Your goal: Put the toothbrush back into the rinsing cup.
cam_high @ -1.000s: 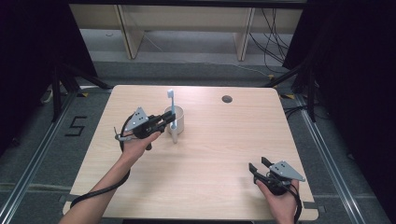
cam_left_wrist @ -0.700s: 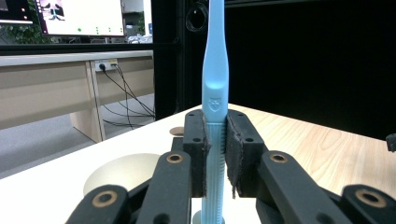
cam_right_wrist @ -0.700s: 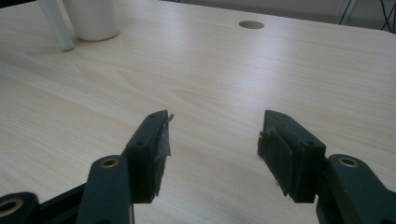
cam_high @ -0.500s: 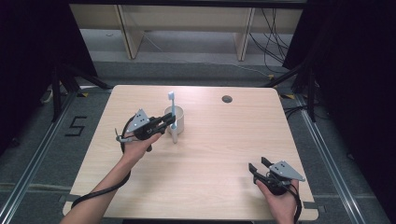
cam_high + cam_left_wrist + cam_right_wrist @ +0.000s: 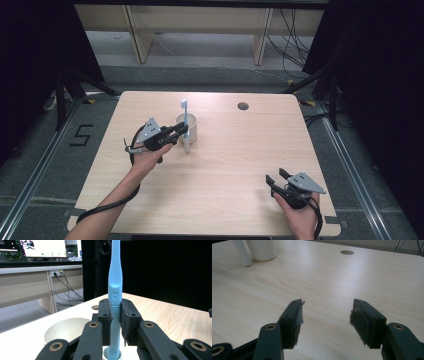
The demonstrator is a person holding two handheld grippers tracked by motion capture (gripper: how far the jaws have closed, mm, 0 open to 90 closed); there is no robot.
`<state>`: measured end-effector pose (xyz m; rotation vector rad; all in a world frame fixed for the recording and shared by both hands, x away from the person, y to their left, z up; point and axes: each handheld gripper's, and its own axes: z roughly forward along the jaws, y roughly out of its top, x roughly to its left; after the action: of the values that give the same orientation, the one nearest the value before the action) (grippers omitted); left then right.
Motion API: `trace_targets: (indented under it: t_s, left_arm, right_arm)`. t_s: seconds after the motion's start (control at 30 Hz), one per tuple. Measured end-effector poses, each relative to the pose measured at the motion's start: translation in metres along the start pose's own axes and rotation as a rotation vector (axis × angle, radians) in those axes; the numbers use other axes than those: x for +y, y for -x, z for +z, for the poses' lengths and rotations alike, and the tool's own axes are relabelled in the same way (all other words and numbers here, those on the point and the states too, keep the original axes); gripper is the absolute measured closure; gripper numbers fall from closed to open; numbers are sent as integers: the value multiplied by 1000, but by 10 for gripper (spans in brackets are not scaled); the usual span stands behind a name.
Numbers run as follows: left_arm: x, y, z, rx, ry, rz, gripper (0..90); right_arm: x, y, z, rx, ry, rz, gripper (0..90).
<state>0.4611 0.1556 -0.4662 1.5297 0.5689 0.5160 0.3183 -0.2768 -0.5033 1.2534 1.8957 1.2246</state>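
Right claw [image 5: 276, 181] idle at lower right of the high view, jaws apart, holding nothing, resting on bare counter [image 5: 240, 160]. Left claw [image 5: 182, 131] left of centre, clamped on a light blue toothbrush [image 5: 185, 129] held upright, its base on the counter just beside a white cup [image 5: 192, 131]. Judged: pickup done, toothbrush not yet in the cup; lift and drop-in left. Counter is pale wood grain with a round cable hole [image 5: 243, 106] near the far edge. Beyond: grey floor, wooden desk legs, cables, black curtains at both sides.
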Motion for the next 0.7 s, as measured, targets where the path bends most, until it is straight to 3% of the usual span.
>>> trace_targets:
  t_s: [0.43,0.5,0.7]
  left_arm:
    - [-5,0,0,2,-10,-2,785]
    - [-5,0,0,3,-10,-3,785]
    - [-8,0,0,4,-12,-3,785]
  right_arm:
    - [0,1,0,-1,1,-8,428]
    - [0,3,1,-6,13,-38,428]
    - [0,2,1,-3,12,-32,428]
